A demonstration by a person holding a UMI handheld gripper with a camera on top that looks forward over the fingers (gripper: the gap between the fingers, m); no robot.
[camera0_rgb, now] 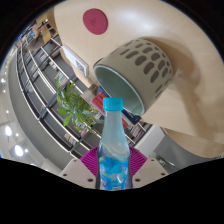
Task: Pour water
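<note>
Gripper view: the gripper (113, 172) has its fingers closed on a water bottle (113, 150) w/ blue cap (113, 103), pink pads pressing both sides, so the grasp looks done. The whole scene is rolled over, i.e. bottle is tipped toward a grey perforated cup (140, 68) lying just beyond the cap, its mouth facing the bottle. Cap appears on; no water seen leaving or in the cup. Judging by this, approach and tilt are underway, actual pour is left. A green plant (75, 105) sits beside, shelves (40, 75) behind.

Shelving (40, 75), green plant (75, 105)
</note>
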